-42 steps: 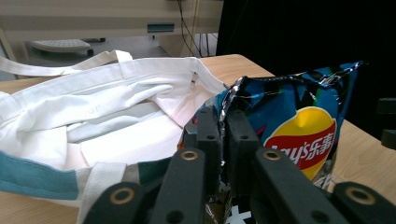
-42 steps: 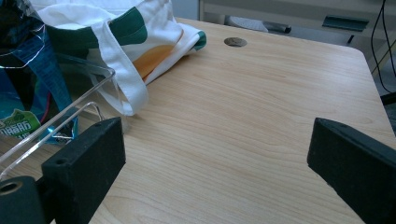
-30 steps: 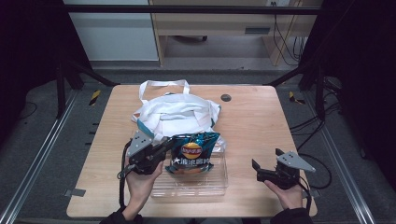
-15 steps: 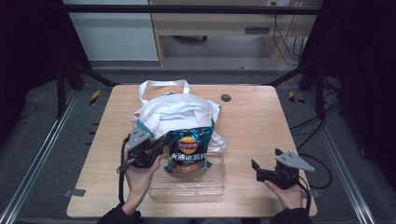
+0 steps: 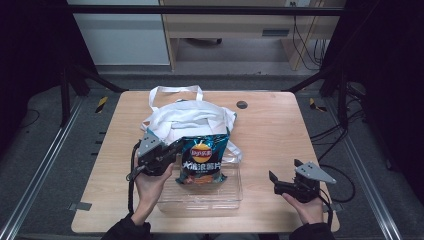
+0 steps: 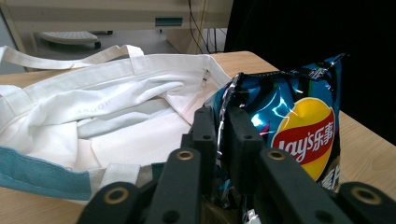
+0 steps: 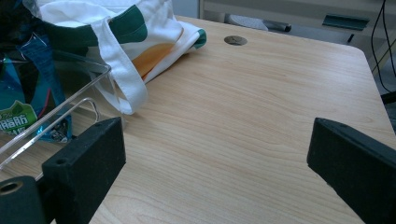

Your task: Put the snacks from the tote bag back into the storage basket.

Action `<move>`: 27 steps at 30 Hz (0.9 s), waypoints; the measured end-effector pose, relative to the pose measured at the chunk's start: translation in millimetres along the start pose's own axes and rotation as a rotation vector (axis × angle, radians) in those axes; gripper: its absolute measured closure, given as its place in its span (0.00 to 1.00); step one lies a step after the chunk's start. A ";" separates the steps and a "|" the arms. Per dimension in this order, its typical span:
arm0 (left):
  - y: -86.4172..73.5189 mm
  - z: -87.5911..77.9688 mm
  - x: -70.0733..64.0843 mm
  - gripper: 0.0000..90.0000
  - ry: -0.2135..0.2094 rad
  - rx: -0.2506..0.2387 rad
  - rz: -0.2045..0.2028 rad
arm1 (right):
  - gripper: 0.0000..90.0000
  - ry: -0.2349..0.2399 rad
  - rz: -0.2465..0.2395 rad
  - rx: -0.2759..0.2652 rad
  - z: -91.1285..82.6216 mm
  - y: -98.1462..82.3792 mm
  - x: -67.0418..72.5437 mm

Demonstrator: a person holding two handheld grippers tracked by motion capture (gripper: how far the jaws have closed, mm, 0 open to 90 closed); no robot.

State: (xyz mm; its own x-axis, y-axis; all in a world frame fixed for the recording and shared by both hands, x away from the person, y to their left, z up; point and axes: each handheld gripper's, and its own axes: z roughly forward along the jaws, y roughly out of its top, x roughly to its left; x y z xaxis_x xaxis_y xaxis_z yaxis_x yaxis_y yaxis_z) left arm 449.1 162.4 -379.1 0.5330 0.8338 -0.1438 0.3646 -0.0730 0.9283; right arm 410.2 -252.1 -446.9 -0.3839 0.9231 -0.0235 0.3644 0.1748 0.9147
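A blue Lay's chip bag (image 5: 202, 160) stands upright in a clear plastic bin (image 5: 200, 202), leaning back on a white tote bag (image 5: 190, 117). My left gripper (image 5: 179, 147) is at the chip bag's left edge. In the left gripper view the jaws (image 6: 222, 116) have just been opening: a narrow gap shows, with the chip bag's (image 6: 299, 130) crimped edge still between them and no longer pinched. My right gripper (image 5: 272, 182) rests near the table's front right, jaws wide apart (image 7: 217, 149) with only bare wood between them.
The tote bag (image 7: 140, 28) has green trim, and its white handles trail toward the back of the table. A round cable hole (image 5: 242, 104) sits behind the tote. Bare wood lies between the bin (image 7: 60, 121) and the right gripper.
The chip bag has swung from a tilt over the bin to stand more upright against the tote. My left gripper has shifted slightly with it. The right hand has stayed put.
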 end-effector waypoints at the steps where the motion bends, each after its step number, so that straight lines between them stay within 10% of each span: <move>1: 0.0 -0.1 -0.1 0.87 -0.002 -0.004 0.004 | 0.05 -0.001 -0.001 0.000 -0.1 0.0 -0.1; 11: 0.0 -1.3 -3.6 0.63 0.000 0.019 0.043 | 0.05 -0.001 0.001 -0.005 -1.5 0.3 -0.4; 27: -1.6 -15.8 -7.0 0.58 -0.013 0.018 0.085 | 0.05 0.001 0.004 -0.008 -2.7 0.4 -0.3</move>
State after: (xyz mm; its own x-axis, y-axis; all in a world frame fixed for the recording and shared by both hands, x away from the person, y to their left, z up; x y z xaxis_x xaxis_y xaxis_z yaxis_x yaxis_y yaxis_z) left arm 432.8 165.4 -374.2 0.5725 0.8170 -0.0692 0.3311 -0.1532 0.9311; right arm 408.2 -253.2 -445.4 -0.3834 0.9234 -0.0192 0.3591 0.1682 0.9180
